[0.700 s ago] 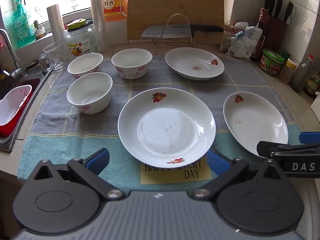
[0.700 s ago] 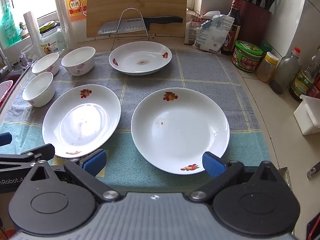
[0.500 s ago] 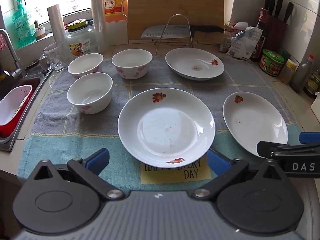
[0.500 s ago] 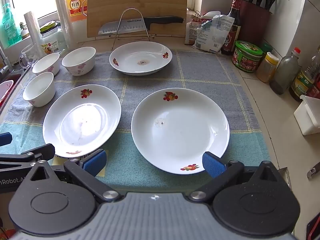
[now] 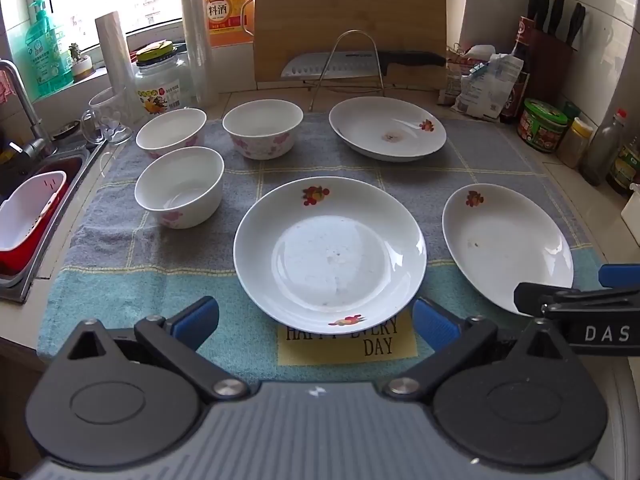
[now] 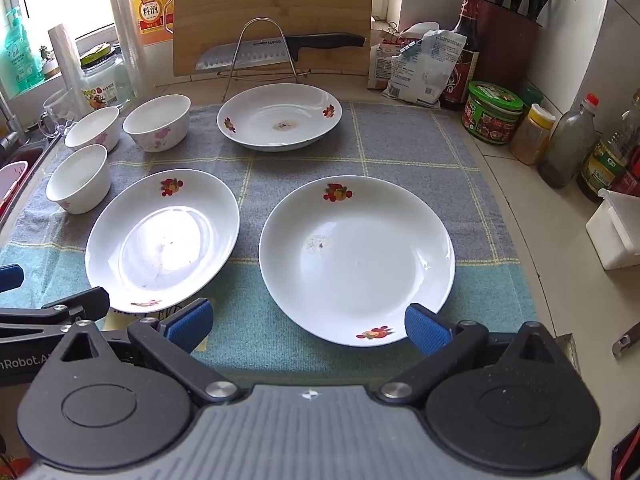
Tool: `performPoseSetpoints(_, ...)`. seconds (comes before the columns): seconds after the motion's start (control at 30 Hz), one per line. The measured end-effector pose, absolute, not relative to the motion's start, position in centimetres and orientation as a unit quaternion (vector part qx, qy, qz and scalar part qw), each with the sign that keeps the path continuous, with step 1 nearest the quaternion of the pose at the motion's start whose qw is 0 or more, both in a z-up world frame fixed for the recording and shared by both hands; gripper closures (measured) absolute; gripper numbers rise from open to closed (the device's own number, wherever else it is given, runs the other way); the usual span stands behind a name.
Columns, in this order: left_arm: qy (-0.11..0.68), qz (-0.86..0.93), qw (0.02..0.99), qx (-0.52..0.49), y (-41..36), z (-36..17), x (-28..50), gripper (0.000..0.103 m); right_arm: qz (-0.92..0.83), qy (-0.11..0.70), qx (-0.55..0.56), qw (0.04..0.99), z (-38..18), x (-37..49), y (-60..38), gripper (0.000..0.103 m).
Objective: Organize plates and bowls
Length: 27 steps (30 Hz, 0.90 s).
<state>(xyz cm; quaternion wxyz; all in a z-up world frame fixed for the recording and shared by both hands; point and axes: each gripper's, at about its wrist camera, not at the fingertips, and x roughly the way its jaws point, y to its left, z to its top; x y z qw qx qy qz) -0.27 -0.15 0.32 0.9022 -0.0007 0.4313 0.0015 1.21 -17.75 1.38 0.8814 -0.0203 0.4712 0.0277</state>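
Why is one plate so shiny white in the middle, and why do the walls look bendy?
Right wrist view: window light glares off the left plate, washing out its centre. Left wrist view: the same plate shows softer glare. Both views: the fisheye lens curves the edges.

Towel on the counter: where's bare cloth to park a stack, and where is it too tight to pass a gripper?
Free: the towel right of the far plate, up to the green-lidded jar; also the near-left corner below the closest bowl. Crowded: the three bowls sit nearly rim to rim, and the two near plates leave only a narrow strip between them.
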Motion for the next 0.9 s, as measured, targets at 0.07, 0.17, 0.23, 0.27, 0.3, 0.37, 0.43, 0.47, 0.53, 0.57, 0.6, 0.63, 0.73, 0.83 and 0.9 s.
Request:
performPoseSetpoints(0.07,0.431,0.001,0.902,-0.001,-0.13,0.33,-0.27,0.001,0.028,0.471,-0.02,0.881,1.42,1.21,-17.76,0.0)
performPoseSetpoints(0.17,0.43,0.002,0.903,-0.001,-0.3,0.48,-0.43,0.001,0.028,0.47,-0.02,0.882,1.49,1.11,-17.87,0.0)
performPoseSetpoints(0.23,0.429,0.002,0.903,0.0,-0.41,0.55,-0.54,0.001,0.028,0.469,-0.019,0.882,1.57,0.99,-17.99,0.0)
performPoseSetpoints(0.27,0.429,0.002,0.903,0.0,-0.41,0.57,-0.54,0.001,0.028,0.469,-0.019,0.883,1.58,0.97,-18.01,0.0)
performPoseSetpoints(0.3,0.429,0.002,0.903,0.0,-0.4,0.58,-0.54,0.001,0.028,0.469,-0.019,0.882,1.57,0.99,-17.98,0.0)
performPoseSetpoints(0.37,0.429,0.003,0.903,0.0,-0.46,0.63,-0.6,0.001,0.028,0.469,-0.019,0.883,1.59,0.99,-17.99,0.0)
performPoseSetpoints(0.43,0.428,0.004,0.904,-0.001,-0.53,0.72,-0.69,0.001,0.028,0.468,-0.019,0.883,1.62,0.93,-18.03,0.0)
performPoseSetpoints(0.47,0.428,0.004,0.904,-0.001,-0.55,0.76,-0.73,0.001,0.028,0.468,-0.02,0.883,1.64,0.89,-18.07,0.0)
performPoseSetpoints(0.53,0.428,0.004,0.904,-0.001,-0.53,0.76,-0.73,0.001,0.028,0.467,-0.02,0.884,1.72,0.78,-18.17,0.0)
performPoseSetpoints(0.57,0.428,0.004,0.904,-0.001,-0.53,0.76,-0.74,0.001,0.028,0.466,-0.021,0.884,1.81,0.7,-18.17,0.0)
performPoseSetpoints(0.6,0.428,0.004,0.904,0.0,-0.56,0.81,-0.77,0.001,0.028,0.466,-0.021,0.884,1.84,0.69,-18.21,0.0)
performPoseSetpoints(0.63,0.427,0.005,0.904,0.0,-0.63,0.91,-0.8,0.001,0.028,0.466,-0.021,0.884,1.85,0.66,-18.21,0.0)
performPoseSetpoints(0.73,0.426,0.006,0.905,0.0,-0.7,1.05,-0.78,0.001,0.028,0.466,-0.022,0.884,1.91,0.72,-18.29,0.0)
performPoseSetpoints(0.83,0.426,0.007,0.905,0.0,-0.78,1.12,-0.73,0.001,0.028,0.465,-0.022,0.884,1.92,0.73,-18.33,0.0)
performPoseSetpoints(0.9,0.426,0.007,0.905,0.0,-0.77,1.1,-0.75,0.001,0.027,0.465,-0.022,0.885,1.91,0.71,-18.34,0.0)
